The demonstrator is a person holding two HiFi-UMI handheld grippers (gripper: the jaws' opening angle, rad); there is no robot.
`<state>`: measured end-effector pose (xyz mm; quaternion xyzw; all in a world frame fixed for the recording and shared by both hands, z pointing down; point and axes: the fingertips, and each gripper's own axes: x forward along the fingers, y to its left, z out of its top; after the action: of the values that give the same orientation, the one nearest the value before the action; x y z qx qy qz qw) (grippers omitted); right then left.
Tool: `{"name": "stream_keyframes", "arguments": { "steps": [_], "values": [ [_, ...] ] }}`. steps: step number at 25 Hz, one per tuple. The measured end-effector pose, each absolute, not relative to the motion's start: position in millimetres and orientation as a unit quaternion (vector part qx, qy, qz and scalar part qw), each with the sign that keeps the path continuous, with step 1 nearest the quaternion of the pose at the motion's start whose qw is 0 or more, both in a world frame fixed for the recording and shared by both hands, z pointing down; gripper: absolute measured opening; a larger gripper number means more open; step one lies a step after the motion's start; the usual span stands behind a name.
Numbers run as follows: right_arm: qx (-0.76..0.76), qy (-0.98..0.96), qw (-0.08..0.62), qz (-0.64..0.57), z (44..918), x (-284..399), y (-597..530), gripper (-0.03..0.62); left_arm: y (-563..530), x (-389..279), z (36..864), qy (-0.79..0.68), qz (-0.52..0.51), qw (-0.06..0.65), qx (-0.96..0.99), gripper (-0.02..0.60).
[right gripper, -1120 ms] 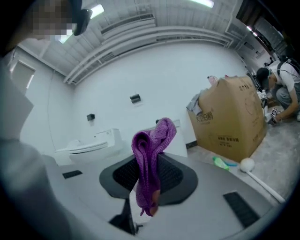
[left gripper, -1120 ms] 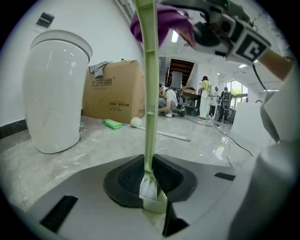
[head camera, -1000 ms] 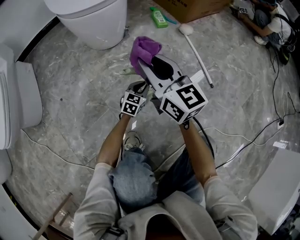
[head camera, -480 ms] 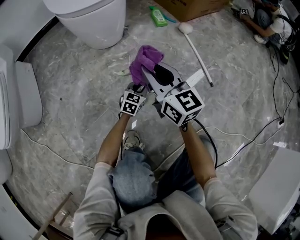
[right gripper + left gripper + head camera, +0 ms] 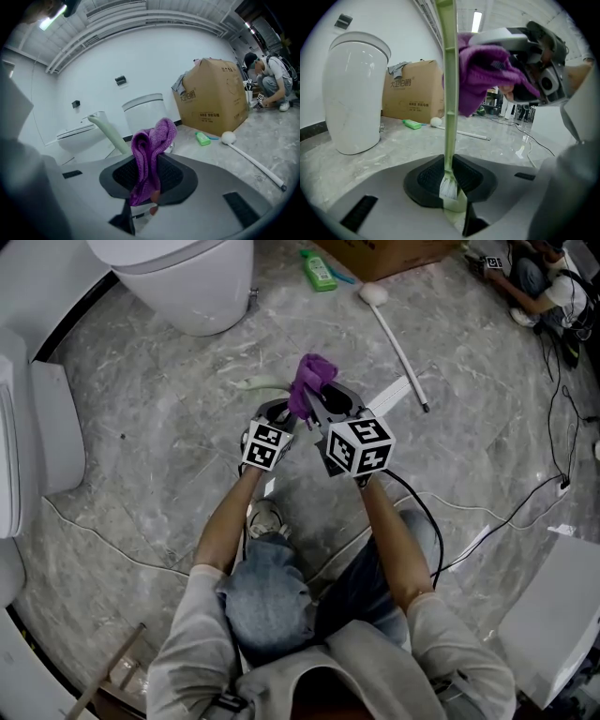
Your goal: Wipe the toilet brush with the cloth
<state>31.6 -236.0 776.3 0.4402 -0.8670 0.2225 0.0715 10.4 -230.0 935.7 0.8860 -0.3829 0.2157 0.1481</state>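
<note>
My left gripper [image 5: 450, 180] is shut on the bristle end of the pale green toilet brush [image 5: 449, 93], and the brush's handle runs straight out from the jaws. In the head view this gripper [image 5: 274, 412] sits left of centre, with the handle [image 5: 255, 384] sticking out to the left. My right gripper [image 5: 147, 176] is shut on a folded purple cloth [image 5: 151, 150]. It stands close to the right of the left one [image 5: 323, 399]. The cloth [image 5: 485, 75] hangs right beside the handle; I cannot tell whether they touch.
A white toilet [image 5: 187, 277] stands at the far left, and a second white fixture [image 5: 37, 427] lies along the left edge. Beyond are a cardboard box [image 5: 213, 93], a green bottle [image 5: 319, 273] and a white stick with a round head [image 5: 398, 338]. Cables [image 5: 487, 512] cross the marble floor. A person crouches far right [image 5: 272, 79].
The right gripper has come down and nearer with the purple cloth, from above the brush handle to beside the left gripper. The left gripper and brush have kept still.
</note>
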Motion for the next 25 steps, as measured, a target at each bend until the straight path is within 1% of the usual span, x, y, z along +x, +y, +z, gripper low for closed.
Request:
{"name": "stream_keyframes", "arguments": {
  "steps": [9, 14, 19, 23, 24, 25],
  "values": [
    [0.438, -0.848, 0.149, 0.259, 847, 34, -239, 0.11, -229, 11, 936, -0.384, 0.214, 0.149, 0.886, 0.069],
    [0.432, -0.841, 0.178, 0.274, 873, 32, -236, 0.11, -229, 11, 936, -0.383, 0.214, 0.15, 0.886, 0.069],
    [0.429, -0.84, 0.187, 0.273, 876, 34, -236, 0.11, -231, 11, 938, -0.386, 0.212, 0.152, 0.885, 0.069],
    [0.432, -0.843, 0.174, 0.269, 865, 41, -238, 0.11, -231, 12, 939, -0.384, 0.209, 0.184, 0.88, 0.069],
    [0.433, -0.843, 0.171, 0.269, 863, 43, -238, 0.11, -231, 12, 939, -0.382, 0.207, 0.194, 0.879, 0.075],
    [0.435, -0.843, 0.17, 0.267, 860, 44, -238, 0.11, -230, 11, 938, -0.381, 0.204, 0.204, 0.879, 0.101]
  ]
}}
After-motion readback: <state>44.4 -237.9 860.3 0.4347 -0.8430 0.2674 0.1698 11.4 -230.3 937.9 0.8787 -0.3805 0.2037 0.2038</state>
